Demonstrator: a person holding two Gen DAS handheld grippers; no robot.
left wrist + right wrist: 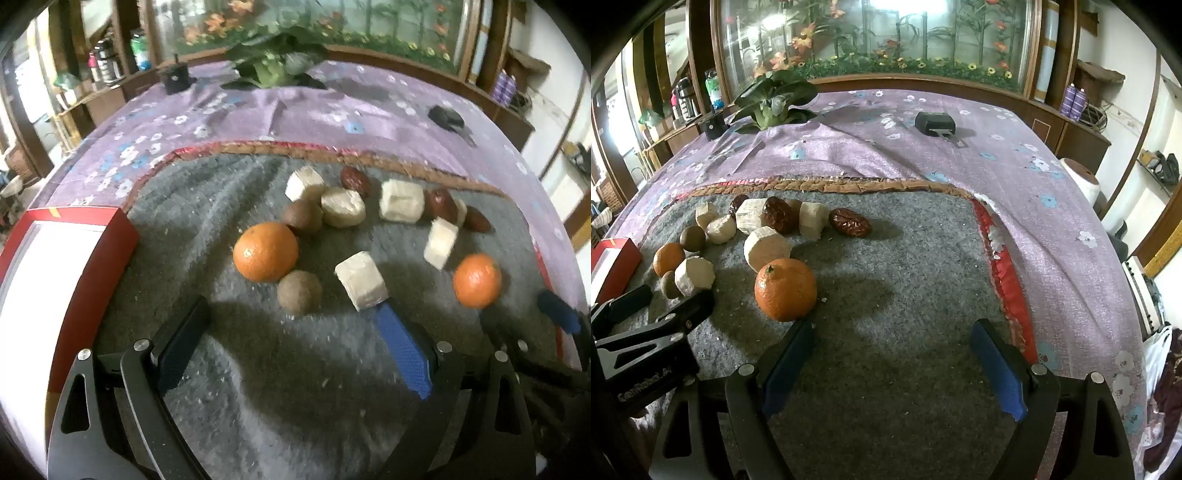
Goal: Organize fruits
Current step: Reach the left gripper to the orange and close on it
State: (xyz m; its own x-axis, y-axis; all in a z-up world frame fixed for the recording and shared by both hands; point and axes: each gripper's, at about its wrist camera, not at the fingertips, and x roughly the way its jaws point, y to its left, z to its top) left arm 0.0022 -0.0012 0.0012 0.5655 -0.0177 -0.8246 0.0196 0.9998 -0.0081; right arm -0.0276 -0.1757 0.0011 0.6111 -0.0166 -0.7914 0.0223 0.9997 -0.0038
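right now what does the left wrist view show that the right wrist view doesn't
Only the left wrist view shows the red box's white inside and the open left tongs from behind, empty.

Only the right wrist view shows the white roll at the bed's right edge, the purple bottles on the shelf, and the open right tongs, empty.

Both show the grey mat, two oranges, the pale chunks, the red dates, the potted plant and the black case.

The room is dim. Bright light glares off the glass wall (886,33) at the back. Soft dark shadows lie on the grey mat (886,295). The left view is blurry, and edges bend round.
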